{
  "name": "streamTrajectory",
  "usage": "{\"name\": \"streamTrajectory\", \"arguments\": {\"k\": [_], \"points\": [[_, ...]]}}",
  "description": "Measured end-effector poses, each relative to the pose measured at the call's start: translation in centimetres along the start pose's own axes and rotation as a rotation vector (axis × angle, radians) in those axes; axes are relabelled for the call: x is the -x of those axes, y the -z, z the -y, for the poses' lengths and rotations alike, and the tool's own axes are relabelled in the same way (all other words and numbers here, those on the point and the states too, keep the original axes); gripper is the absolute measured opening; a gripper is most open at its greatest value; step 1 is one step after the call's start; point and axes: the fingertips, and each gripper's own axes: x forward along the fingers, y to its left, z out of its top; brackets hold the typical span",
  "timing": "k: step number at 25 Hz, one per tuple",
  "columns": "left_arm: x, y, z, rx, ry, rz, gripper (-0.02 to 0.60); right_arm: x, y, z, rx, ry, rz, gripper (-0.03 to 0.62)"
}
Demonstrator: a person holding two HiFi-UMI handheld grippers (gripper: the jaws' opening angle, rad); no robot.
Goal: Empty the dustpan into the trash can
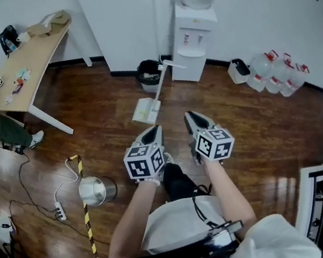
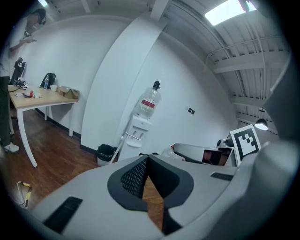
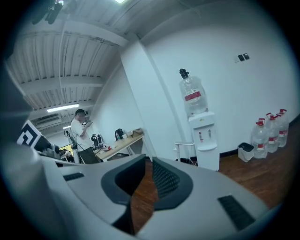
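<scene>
A: Since both claws are up in front of the person, what have they got hold of?

B: Nothing. The left claw (image 2: 148, 161) has its pads pressed together at the tips, and the right claw (image 3: 150, 164) is open only a crack, with bare floor (image 1: 102, 104) showing through the slit.

A: And the dustpan?

B: The dustpan (image 1: 145, 111) sits flat on the floor, ahead of both claws and apart from them. Its pan lies almost straight out from the left claw. Its handle (image 1: 160, 84) slants up and away to the right, and the top leans by the dispenser (image 1: 194, 40).

A: So which hand takes it?

B: My guess is that the left claw is nearer the pan. The handle's long line runs between the two claws, so either could reach it, and whichever goes must open a good deal wider first.

A: Where's the bin?

B: The bin (image 1: 150, 74) is just past the pan, close beside the handle's upper end. It's black and lined. (A steel can (image 1: 98, 190) also stands off to the person's left, well apart from the pan, so I take the black one as the target.)
</scene>
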Motion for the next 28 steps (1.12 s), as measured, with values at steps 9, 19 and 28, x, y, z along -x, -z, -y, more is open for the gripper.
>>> {"name": "streamTrajectory", "arguments": {"k": [9, 19, 28], "points": [[-14.3, -6.5, -7.6, 0.018, -0.039, -0.077, -0.005, -18.2, -1.7, 7.4, -0.032, 0.079, -0.089, 0.154], [-21.8, -7.3, -11.1, 0.061, -0.025, -0.145, -0.005, -28.8, 0.9, 13.0, -0.107, 0.204, -0.104, 0.205], [-25.8, -7.9, -14.7, 0.105, -0.028, -0.167, -0.005, -35.1, 1.9, 16.3, -0.172, 0.327, -0.111, 0.232]]}}
